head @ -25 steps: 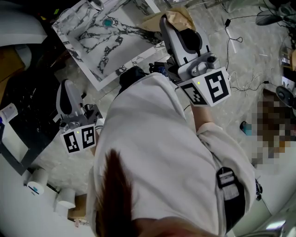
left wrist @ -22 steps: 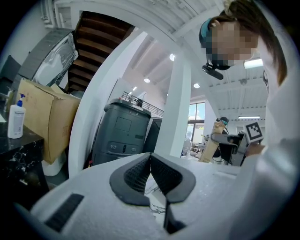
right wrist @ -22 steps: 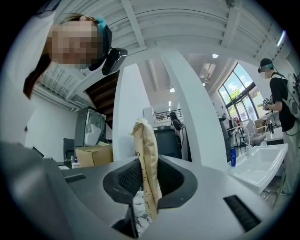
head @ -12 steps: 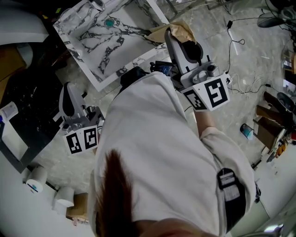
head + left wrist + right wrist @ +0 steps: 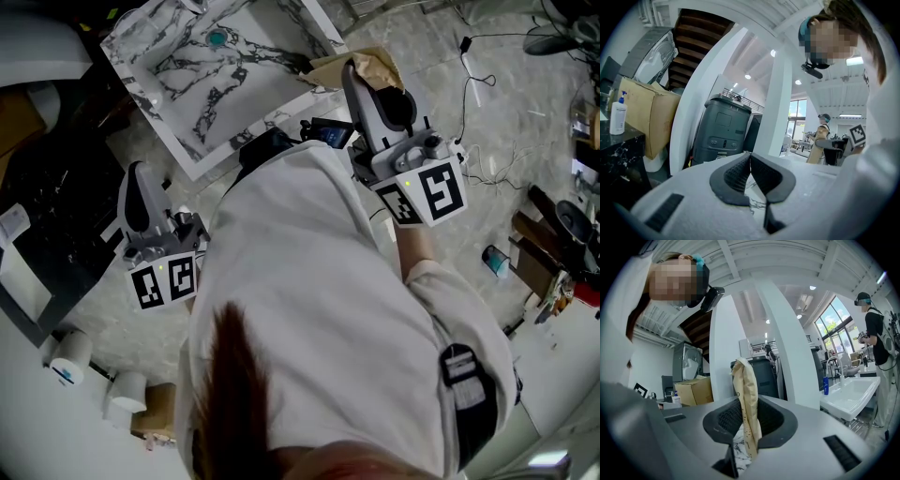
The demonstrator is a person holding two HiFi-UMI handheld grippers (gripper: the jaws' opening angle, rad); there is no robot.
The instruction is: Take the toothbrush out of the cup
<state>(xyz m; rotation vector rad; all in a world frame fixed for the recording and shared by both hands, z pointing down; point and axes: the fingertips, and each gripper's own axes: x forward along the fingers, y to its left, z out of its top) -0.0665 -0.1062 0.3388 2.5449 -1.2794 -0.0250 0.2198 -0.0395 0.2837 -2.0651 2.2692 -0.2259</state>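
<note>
The toothbrush and its cup cannot be made out in any view, and the person's white shirt point(image 5: 309, 309) hides the middle of the head view. Two white rolls point(image 5: 67, 358) stand at lower left, and one marble-veined basin point(image 5: 178, 112) shows at upper left. The left gripper point(image 5: 750, 157) has its jaws together, empty. The right gripper point(image 5: 748, 423) pinches one crumpled brown paper bag point(image 5: 744, 380), its jaws narrow.
</note>
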